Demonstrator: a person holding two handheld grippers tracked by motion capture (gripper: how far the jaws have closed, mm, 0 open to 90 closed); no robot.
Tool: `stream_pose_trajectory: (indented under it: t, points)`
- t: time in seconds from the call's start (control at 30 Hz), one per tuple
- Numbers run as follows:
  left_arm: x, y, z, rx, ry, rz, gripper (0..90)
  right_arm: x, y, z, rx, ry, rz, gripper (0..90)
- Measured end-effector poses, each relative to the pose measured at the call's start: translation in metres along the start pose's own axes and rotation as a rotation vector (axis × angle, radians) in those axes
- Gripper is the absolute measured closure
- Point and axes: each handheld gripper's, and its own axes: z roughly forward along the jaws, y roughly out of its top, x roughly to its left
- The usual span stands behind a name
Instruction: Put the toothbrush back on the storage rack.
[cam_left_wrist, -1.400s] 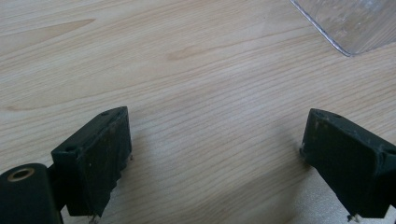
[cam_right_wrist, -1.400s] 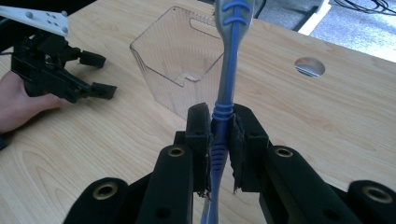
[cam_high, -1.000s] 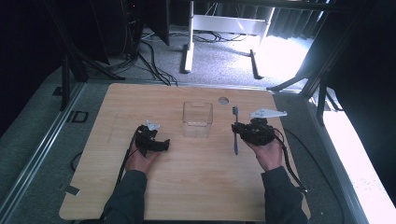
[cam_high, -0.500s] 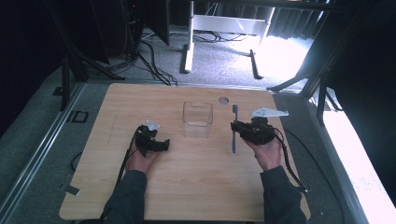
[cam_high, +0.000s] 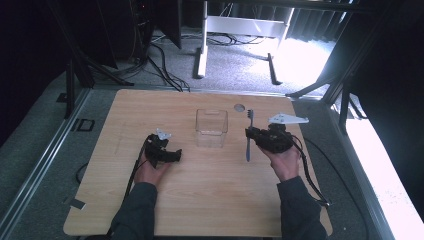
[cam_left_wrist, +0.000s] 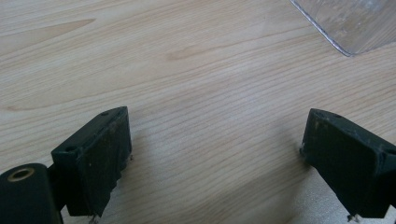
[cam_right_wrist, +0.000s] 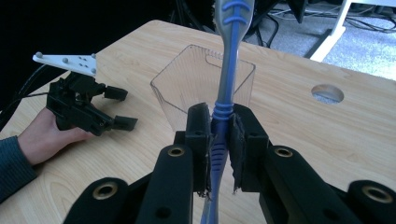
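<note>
Pinching a blue-and-grey toothbrush (cam_right_wrist: 223, 112) by its ribbed plastic handle, the right gripper (cam_high: 255, 137) has its jaws pressed on it, head toward twelve o'clock in the high view. A clear, square-walled plastic cup (cam_high: 211, 126) stands at the bench's (cam_high: 210, 200) centre, just at nine o'clock of the brush. Pale wood grain covers the bench; grey carpet and cables lie beyond. At the cup's eight o'clock, the left gripper (cam_high: 172, 152) rests low, its jaws spread over bare wood.

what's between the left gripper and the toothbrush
The clear container stands between the open left gripper and the toothbrush clamped in the right gripper, seen in the high view.
</note>
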Motion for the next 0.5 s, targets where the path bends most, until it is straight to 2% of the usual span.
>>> stream_pose_trajectory:
  t: [0.5]
  points:
    - [-0.0001,0.0,0.0001,-0.001,0.0,-0.001,8.7,-0.0014,0.0057,0.0034,-0.029,0.01,-0.003,78.5]
